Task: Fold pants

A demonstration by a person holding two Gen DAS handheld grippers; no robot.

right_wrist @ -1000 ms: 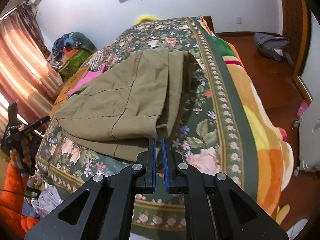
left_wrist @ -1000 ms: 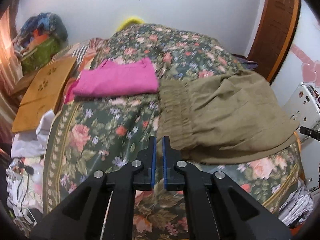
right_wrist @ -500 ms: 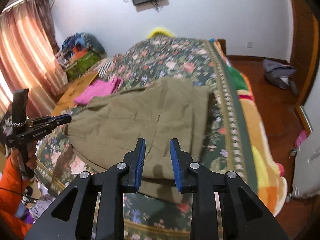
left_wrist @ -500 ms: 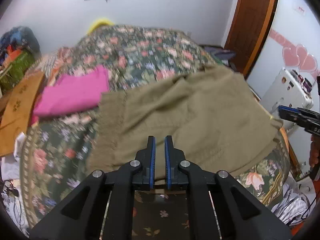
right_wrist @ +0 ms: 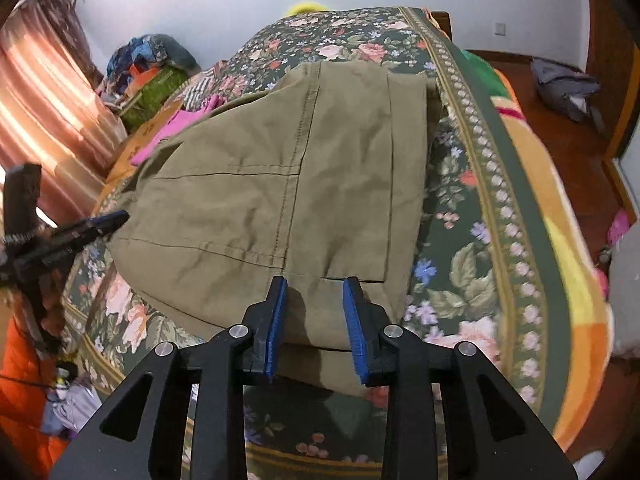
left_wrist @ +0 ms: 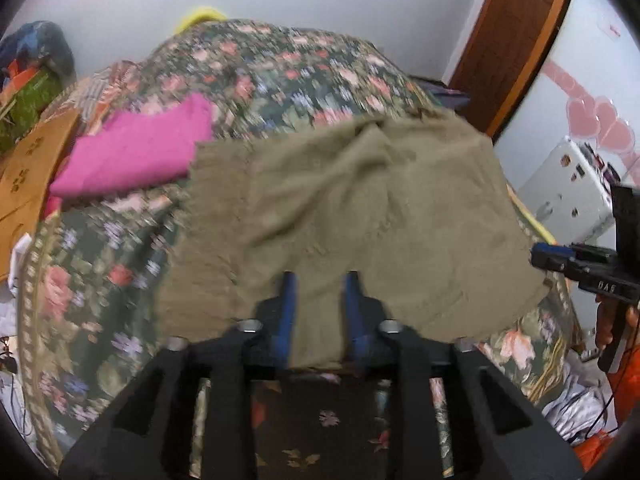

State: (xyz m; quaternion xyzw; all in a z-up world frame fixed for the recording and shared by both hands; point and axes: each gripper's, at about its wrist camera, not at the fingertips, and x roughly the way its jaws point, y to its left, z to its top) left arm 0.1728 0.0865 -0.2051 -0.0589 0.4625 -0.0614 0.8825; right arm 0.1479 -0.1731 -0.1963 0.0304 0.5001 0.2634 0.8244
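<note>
**A:** Any writing showing in the bedroom?

**B:** Only some pale characters on the side of the right gripper (left_wrist: 538, 256), seen from the left wrist view; they are reading roughly as "DA6", too small to be sure.

**A:** Where are the pants lying?

**B:** The olive pants (right_wrist: 280, 184) are lying folded over on the floral bedspread (right_wrist: 460, 248), near its foot edge, stitched pocket seams facing up. A folded pink garment (left_wrist: 136, 152) is sitting just beside them, toward the curtain (right_wrist: 44, 92) side.

**A:** And the grippers?

**B:** The left gripper (left_wrist: 320, 312) is hovering at the near hem with its blue pads (left_wrist: 286, 312) spread apart, gripping nothing. The right gripper (right_wrist: 316, 320) is likewise gaping over the cloth's near edge, holding nothing.

**A:** The room?

**B:** White walls, a wooden door (left_wrist: 516, 40), reddish floor (right_wrist: 560, 128) with a grey bag (right_wrist: 564, 88) lying on it.
</note>
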